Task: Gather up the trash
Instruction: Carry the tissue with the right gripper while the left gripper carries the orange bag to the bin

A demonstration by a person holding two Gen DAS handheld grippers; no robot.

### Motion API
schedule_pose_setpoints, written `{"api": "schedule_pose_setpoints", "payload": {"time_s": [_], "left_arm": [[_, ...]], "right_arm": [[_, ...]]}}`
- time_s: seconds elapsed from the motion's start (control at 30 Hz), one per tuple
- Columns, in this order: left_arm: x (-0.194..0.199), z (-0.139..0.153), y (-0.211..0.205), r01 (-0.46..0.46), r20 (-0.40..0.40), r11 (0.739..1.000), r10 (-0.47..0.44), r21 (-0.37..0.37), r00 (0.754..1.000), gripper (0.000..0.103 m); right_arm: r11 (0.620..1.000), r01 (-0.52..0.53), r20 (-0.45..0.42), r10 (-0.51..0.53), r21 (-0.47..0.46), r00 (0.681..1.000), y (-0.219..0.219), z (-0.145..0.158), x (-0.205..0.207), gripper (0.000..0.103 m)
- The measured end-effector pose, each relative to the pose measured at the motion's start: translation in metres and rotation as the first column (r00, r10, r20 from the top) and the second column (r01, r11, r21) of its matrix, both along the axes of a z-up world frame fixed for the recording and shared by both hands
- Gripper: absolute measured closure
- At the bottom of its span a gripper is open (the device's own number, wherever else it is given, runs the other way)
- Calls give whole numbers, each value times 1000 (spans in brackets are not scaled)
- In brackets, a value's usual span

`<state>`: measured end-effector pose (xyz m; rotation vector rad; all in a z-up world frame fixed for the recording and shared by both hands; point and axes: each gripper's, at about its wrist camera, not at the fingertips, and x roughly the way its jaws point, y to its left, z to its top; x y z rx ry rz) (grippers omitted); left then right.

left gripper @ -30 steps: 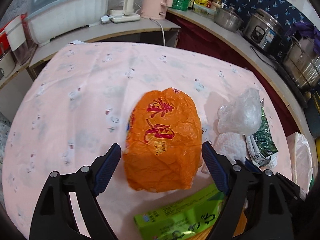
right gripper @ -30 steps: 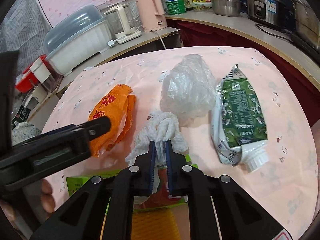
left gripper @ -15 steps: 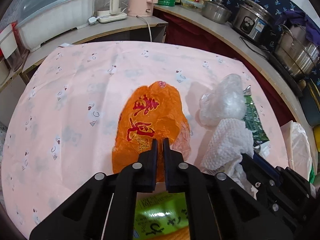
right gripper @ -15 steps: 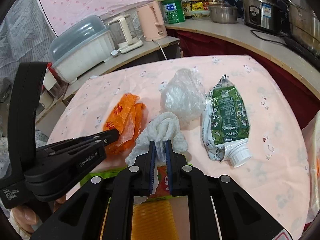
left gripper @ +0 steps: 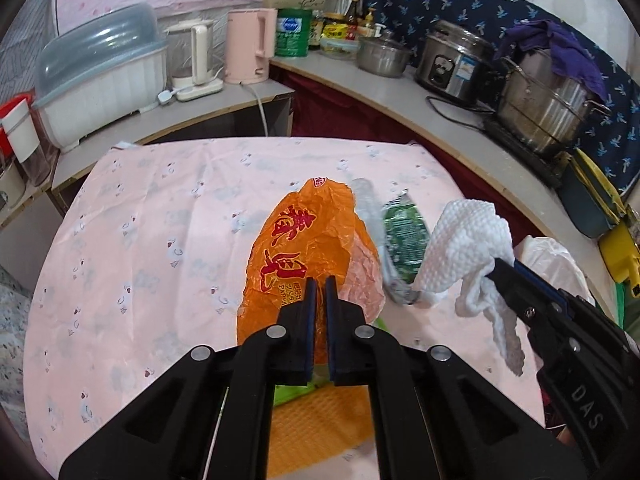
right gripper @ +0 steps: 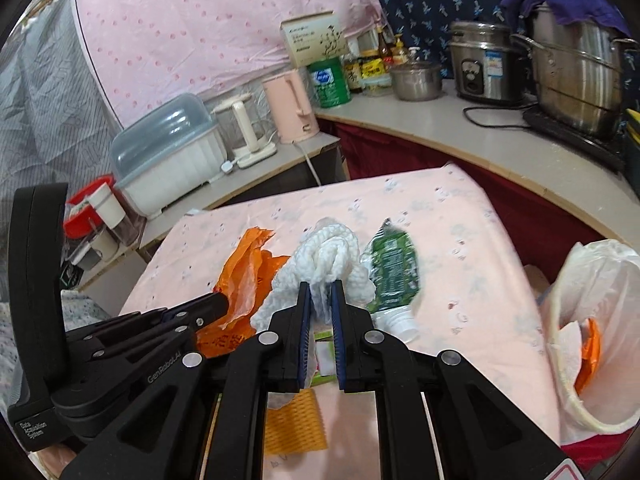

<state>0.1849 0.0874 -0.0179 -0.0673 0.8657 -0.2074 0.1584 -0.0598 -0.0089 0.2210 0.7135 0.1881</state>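
I'm working over a pink-clothed tabletop (left gripper: 160, 240) in a cluttered kitchen; my left gripper (left gripper: 319, 280) is pinching the orange plastic bag (left gripper: 304, 240), my right gripper (right gripper: 320, 286) clamping the white paper towel (right gripper: 324, 256).

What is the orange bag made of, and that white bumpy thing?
The orange bag looks like thin plastic film: glossy, crinkled, partly see-through, with red print. The white wad looks like paper towel, though it might be cloth: matte, soft, with a dimpled embossed pattern.
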Motion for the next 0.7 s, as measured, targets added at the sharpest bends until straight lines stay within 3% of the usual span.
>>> {"api": "schedule_pose_setpoints", "payload": {"time_s": [0.33, 0.7], "left_arm": [[-27, 32, -64, 124, 65, 992, -125, 11, 990, 99], [-50, 47, -154, 277, 97, 960, -279, 38, 955, 99]], "right_arm": [[993, 121, 69, -121, 13, 990, -64, 27, -35, 93], [965, 263, 100, -264, 27, 959, -142, 38, -73, 93]]}}
